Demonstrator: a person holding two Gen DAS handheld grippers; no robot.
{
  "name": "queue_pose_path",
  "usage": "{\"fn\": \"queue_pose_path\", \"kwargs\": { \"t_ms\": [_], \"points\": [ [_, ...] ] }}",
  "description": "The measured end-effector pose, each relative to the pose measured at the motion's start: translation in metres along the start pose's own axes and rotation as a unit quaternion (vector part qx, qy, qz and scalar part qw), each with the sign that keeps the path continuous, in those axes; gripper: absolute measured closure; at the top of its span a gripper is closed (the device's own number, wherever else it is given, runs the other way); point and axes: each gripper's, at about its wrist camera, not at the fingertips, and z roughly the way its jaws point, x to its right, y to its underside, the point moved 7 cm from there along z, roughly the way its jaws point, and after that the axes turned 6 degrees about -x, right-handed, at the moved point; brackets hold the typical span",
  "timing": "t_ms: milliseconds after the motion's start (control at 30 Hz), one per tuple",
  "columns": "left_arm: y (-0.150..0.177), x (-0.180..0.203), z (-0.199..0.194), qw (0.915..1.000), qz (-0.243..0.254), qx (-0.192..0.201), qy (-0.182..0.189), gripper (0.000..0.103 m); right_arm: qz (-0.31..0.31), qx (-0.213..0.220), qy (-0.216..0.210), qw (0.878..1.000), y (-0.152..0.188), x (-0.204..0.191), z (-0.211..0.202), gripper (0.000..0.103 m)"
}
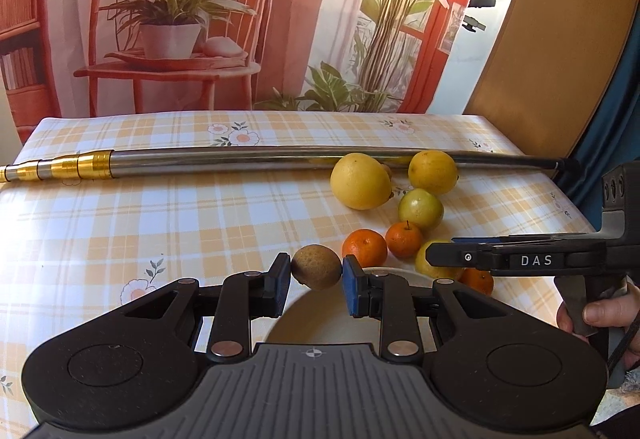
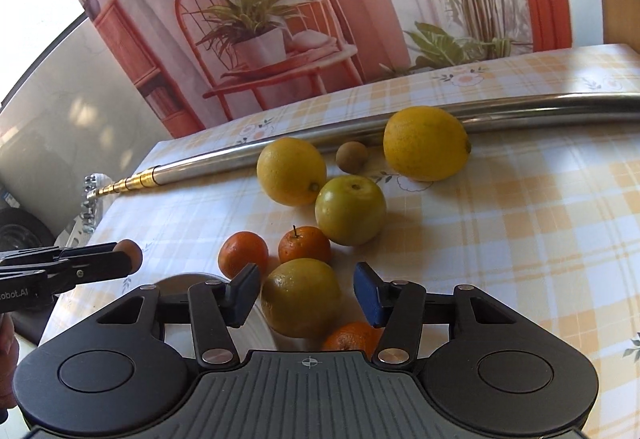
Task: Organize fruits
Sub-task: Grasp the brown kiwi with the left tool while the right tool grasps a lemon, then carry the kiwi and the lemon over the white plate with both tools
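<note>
My left gripper (image 1: 316, 274) is shut on a small brown fruit (image 1: 316, 265), held above a white plate (image 1: 312, 323). My right gripper (image 2: 306, 289) is open, its pads on either side of a yellow-green lemon (image 2: 300, 297), with a gap at the blue right pad. Beyond it on the checked cloth lie two tangerines (image 2: 243, 254) (image 2: 305, 245), a green round fruit (image 2: 350, 210), two yellow lemons (image 2: 291, 171) (image 2: 426, 143) and another small brown fruit (image 2: 351, 157). A third tangerine (image 2: 352, 337) is partly hidden beneath the gripper.
A long metal telescopic pole (image 1: 240, 157) with gold end sections lies across the table behind the fruit. A printed backdrop hangs at the table's far edge. A hand (image 1: 600, 313) holds the right gripper's handle. Bare tablecloth (image 1: 120, 223) stretches to the left.
</note>
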Motion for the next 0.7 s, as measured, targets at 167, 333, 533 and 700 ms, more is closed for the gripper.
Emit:
{"fn": "queue_pose_path", "kwargs": {
  "t_ms": [167,333,533,700],
  "points": [
    [0.003,0.002,0.0,1.0,0.003,-0.001,0.003,0.073,0.008,-0.014,-0.003,1.0,0.004,0.0,0.006,0.056],
    [0.008,0.002,-0.002,1.0,0.003,-0.002,0.007,0.073,0.018,-0.017,-0.006,1.0,0.005,0.001,0.009,0.06],
    [0.013,0.003,-0.003,0.9999,0.001,-0.005,0.01,0.073,0.021,-0.019,-0.005,1.0,0.005,0.0,0.009,0.06],
    [0.015,0.002,-0.004,0.9999,0.0,-0.006,0.01,0.073,0.016,-0.018,0.003,1.0,0.005,0.0,0.009,0.06]
  ]
}}
